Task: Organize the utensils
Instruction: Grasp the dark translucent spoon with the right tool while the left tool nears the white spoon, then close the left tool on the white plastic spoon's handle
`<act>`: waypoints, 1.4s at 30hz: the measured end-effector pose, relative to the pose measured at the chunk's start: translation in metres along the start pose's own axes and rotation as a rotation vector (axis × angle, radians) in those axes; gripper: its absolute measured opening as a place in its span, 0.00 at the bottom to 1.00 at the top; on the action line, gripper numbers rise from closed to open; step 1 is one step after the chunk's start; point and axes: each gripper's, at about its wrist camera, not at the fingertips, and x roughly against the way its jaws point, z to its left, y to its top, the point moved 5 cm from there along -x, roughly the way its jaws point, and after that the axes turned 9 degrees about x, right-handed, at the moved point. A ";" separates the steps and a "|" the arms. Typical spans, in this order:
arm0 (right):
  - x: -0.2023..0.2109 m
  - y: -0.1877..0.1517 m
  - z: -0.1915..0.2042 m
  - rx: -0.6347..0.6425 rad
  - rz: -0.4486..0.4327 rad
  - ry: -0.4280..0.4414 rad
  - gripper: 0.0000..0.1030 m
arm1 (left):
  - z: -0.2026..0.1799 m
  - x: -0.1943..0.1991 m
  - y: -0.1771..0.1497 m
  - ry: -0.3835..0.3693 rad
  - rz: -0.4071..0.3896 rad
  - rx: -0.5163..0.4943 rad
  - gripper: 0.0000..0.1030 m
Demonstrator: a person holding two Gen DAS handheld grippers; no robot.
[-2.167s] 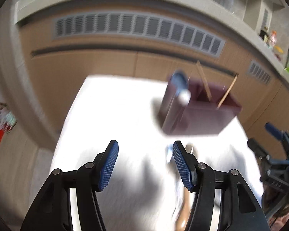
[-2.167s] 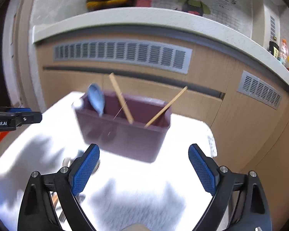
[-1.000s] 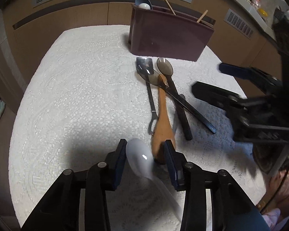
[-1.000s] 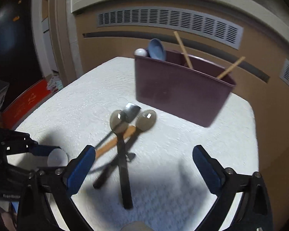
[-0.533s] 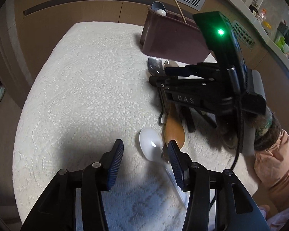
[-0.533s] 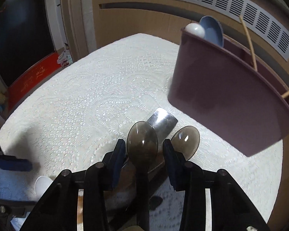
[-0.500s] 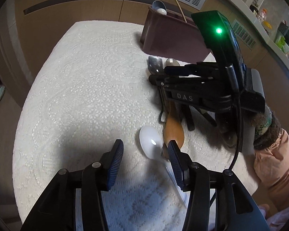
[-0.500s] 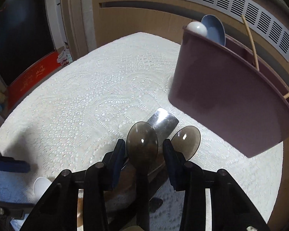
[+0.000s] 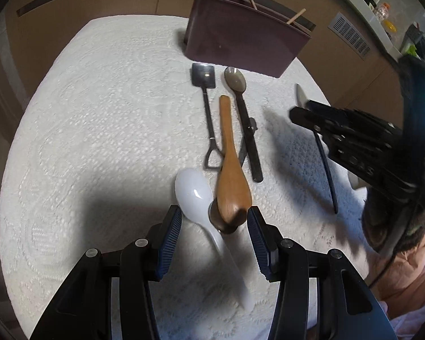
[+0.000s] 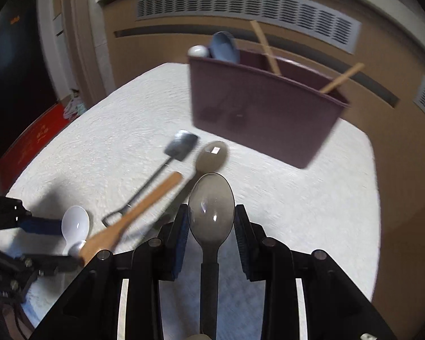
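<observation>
My right gripper (image 10: 211, 222) is shut on a dark translucent spoon (image 10: 211, 208) and holds it above the cloth, bowl pointing at the maroon utensil holder (image 10: 257, 116). In the left wrist view the right gripper (image 9: 300, 104) is at the right, with the spoon's handle (image 9: 327, 170) hanging below it. My left gripper (image 9: 214, 223) is open, its fingers on either side of a white spoon (image 9: 195, 195) and the wide end of a wooden spoon (image 9: 231, 181). A metal spatula (image 9: 205, 85) and a second dark spoon (image 9: 240, 107) lie beyond them.
The holder (image 9: 240, 42) stands at the far edge of the white lace tablecloth (image 9: 99, 127) and contains a blue spoon (image 10: 225, 46), a white spoon and two wooden chopsticks (image 10: 265, 46). Wooden cabinets with vents lie behind. A person's sleeve (image 9: 405, 289) is at the lower right.
My right gripper has lifted the dark spoon off the pile and moved to the right. My left gripper has edged forward and opened wider around the white and wooden spoons.
</observation>
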 end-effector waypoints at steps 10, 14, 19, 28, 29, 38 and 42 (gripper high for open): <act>0.018 -0.046 -0.039 -0.153 0.009 -0.052 0.28 | -0.025 -0.013 0.017 0.064 -0.025 -0.114 0.48; 0.017 -0.055 -0.043 -0.203 -0.003 -0.070 0.28 | -0.025 0.012 0.018 0.069 -0.109 -0.120 0.48; 0.015 -0.063 -0.046 -0.257 -0.023 -0.062 0.28 | -0.034 0.022 0.005 0.026 -0.140 -0.153 0.48; 0.018 -0.067 -0.045 -0.251 -0.039 -0.072 0.28 | -0.005 0.000 -0.005 0.172 -0.080 -0.096 0.47; 0.018 -0.067 -0.044 -0.247 -0.038 -0.072 0.28 | -0.006 -0.001 -0.008 0.181 -0.079 -0.113 0.47; 0.017 -0.067 -0.044 -0.236 -0.039 -0.069 0.28 | 0.020 0.007 0.018 0.356 -0.160 -0.151 0.47; 0.017 -0.067 -0.044 -0.237 -0.038 -0.067 0.28 | 0.029 0.021 0.020 0.306 -0.154 -0.080 0.47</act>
